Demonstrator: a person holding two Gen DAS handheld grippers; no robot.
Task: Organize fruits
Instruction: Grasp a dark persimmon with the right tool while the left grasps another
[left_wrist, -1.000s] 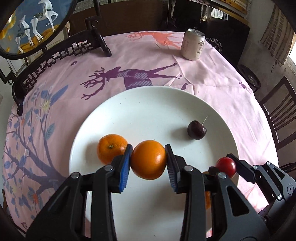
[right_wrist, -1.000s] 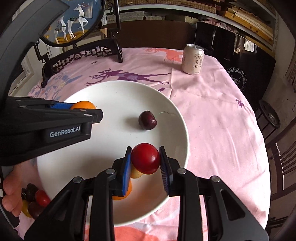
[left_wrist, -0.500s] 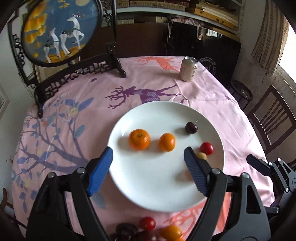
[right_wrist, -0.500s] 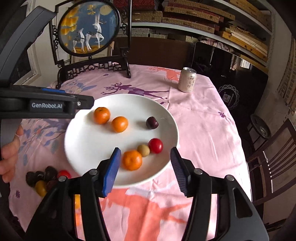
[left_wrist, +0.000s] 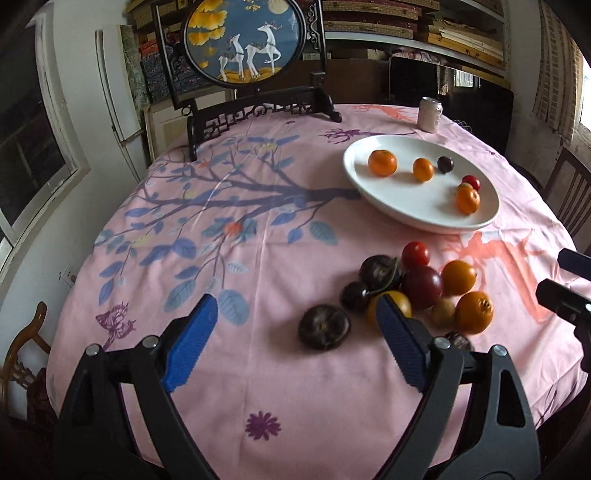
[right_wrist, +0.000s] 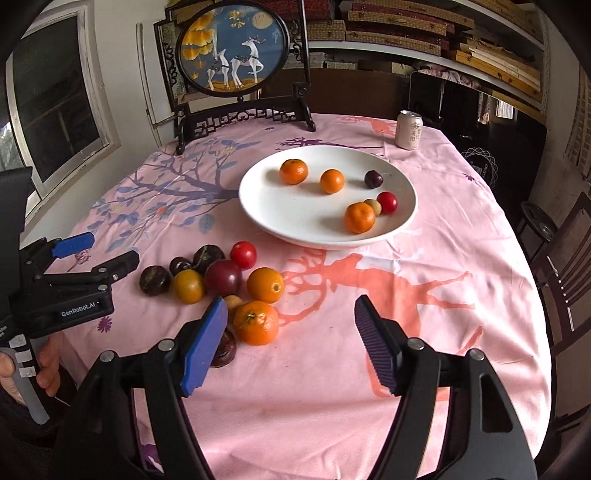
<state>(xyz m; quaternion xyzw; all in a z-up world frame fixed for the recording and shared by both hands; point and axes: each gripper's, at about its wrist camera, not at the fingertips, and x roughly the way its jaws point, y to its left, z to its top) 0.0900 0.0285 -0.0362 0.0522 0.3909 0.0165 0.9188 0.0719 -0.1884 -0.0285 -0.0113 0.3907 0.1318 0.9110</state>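
At the far left of the right wrist view, the left gripper (right_wrist: 92, 249) pokes in over the pink tablecloth (right_wrist: 424, 314), its blue-padded fingers spread apart with nothing between them. Its own camera shows the same: jaws wide, the gap sitting above a dark wrinkled fruit (left_wrist: 324, 326) lying alone on the cloth at lower centre.

Just right of that, in the left middle of the right wrist view, a loose heap of fruit (right_wrist: 221, 278) rests on the cloth: dark round ones, a yellow tomato (right_wrist: 188, 286), a purple plum (right_wrist: 224, 278), a red tomato (right_wrist: 243, 254), and two oranges, the nearer orange (right_wrist: 256, 322) touching a small tan fruit beside it.

At bottom centre the right gripper (right_wrist: 290, 345) is released too, jaws far apart and holding nothing; its left pad sits in front of the edge of the heap.

Up and to the right of the heap, in the centre of the frame, a white plate (right_wrist: 280, 218) holds six pieces: two small oranges (right_wrist: 293, 171) side by side toward its back, a dark cherry (right_wrist: 373, 178) with a stem to their right, then a third orange (right_wrist: 359, 217) at the front, touching a tan fruit that touches a red tomato.

Behind the plate to the upper right stands a drink can (right_wrist: 408, 130); at upper left, a round deer picture on a dark carved stand (right_wrist: 232, 51).
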